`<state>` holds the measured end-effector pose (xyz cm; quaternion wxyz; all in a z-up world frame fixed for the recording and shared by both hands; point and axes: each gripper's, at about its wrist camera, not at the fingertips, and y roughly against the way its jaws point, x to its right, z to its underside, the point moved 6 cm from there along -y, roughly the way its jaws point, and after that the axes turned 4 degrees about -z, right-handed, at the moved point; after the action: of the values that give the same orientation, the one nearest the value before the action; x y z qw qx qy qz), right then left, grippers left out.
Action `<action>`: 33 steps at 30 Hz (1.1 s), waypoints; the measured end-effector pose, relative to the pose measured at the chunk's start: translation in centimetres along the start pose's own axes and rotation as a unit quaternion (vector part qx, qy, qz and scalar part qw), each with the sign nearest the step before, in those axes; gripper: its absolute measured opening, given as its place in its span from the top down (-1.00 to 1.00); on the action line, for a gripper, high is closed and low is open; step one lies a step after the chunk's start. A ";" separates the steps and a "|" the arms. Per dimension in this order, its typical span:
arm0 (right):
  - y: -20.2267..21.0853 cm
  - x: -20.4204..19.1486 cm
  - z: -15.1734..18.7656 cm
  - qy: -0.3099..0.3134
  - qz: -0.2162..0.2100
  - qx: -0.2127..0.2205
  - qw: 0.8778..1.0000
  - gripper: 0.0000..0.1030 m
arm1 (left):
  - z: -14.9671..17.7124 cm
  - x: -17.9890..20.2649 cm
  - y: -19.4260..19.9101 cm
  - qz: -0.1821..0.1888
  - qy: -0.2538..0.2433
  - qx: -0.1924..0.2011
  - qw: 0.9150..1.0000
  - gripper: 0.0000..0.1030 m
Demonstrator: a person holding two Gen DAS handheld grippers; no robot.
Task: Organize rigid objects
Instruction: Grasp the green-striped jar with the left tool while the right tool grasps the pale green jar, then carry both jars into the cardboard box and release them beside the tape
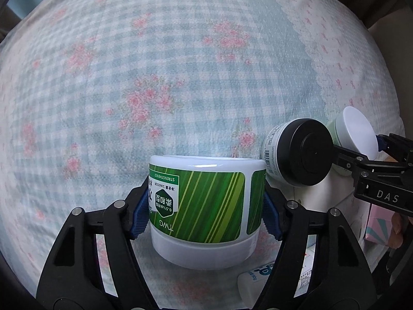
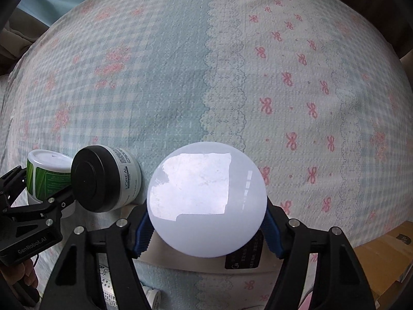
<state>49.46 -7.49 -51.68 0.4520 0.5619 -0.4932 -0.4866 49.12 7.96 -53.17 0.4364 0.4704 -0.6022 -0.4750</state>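
Gripping a jar each right now, so both hands are busy. The left gripper [image 1: 206, 206] has its blue pads squeezed against the sides of the green jar [image 1: 204, 206], a squat white tub with a green striped label that reads upside down from the wrist cam, so it's either flipped or just seen from above the wrist, can't tell for sure. The right gripper [image 2: 206, 222] is closed about as wide on the white jar [image 2: 207, 201], and all I get from its camera is the glossy round lid face pointing straight back at the lens, so the jar's axis runs along the fingers.

Between them sits the black-lid jar [image 1: 296, 152], white body with a barcode label, tipped so its lid faces the cameras. It's touching or just about touching the green jar on that jar's right, and it's just left of the white jar. So all three are bunched together over the checked floral bedspread [image 1: 155, 64].

My guess is the next move is lining these up in a row, and the thing that matters is the black-lid one being wedged in the middle: either hand setting down could bump it.

Some tubes [image 1: 254, 281] and a pink box [image 1: 376, 230] lie underneath.
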 end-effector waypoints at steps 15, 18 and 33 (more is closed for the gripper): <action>4.5 -0.6 0.8 -0.017 -0.011 0.032 0.999 -0.29 | 1.6 -2.8 4.7 0.008 0.019 0.032 0.999 -0.32; 6.8 -0.9 1.6 -0.018 -0.016 0.051 0.998 -0.29 | 2.1 -2.6 7.2 0.010 0.020 0.049 0.999 -0.32; 22.2 -4.1 9.5 -0.043 -0.033 0.127 0.990 -0.29 | 8.6 1.1 23.3 0.044 0.005 0.119 0.992 -0.32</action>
<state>37.36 -6.05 -30.41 0.3393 0.6089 -0.5514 -0.4583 37.05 10.79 -31.61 0.4006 0.4940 -0.6729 -0.3778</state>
